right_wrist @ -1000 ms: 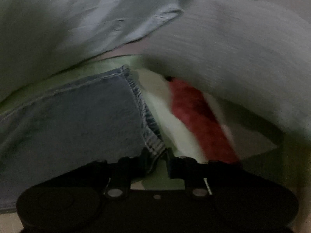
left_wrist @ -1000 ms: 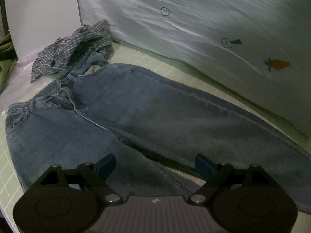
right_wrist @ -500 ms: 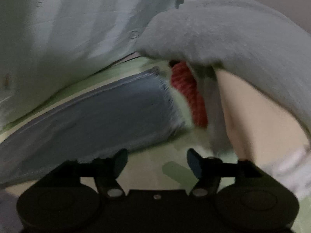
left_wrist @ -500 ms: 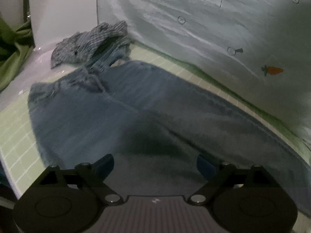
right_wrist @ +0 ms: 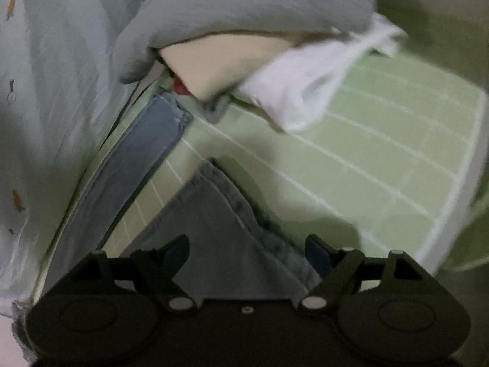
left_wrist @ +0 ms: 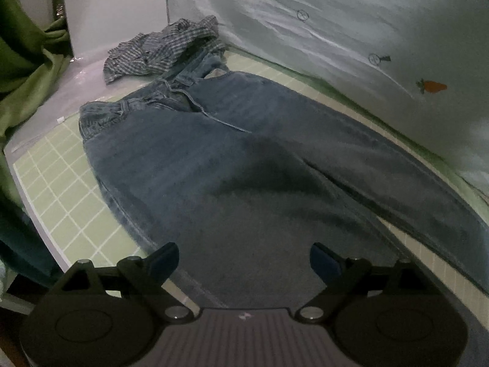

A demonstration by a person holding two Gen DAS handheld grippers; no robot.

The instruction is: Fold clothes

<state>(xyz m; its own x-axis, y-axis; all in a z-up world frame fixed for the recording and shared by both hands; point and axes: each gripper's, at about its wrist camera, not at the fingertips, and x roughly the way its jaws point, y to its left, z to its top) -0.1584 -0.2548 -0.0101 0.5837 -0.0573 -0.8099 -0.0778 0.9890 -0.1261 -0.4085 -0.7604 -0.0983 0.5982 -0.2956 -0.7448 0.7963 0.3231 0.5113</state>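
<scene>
On the green gridded mat [left_wrist: 58,189] your jeans [left_wrist: 232,159] lie spread flat, waistband toward the crumpled striped shirt [left_wrist: 162,46] at the far corner. Your left gripper [left_wrist: 244,261] hovers over the near leg, fingers spread wide, gripping nothing. Your right gripper [right_wrist: 246,249] is likewise released, poised above the near leg hem [right_wrist: 244,214]; the other hem [right_wrist: 166,116] lies apart. Beyond it, a blurred white cloth [right_wrist: 305,91], possibly bunched fabric.
</scene>
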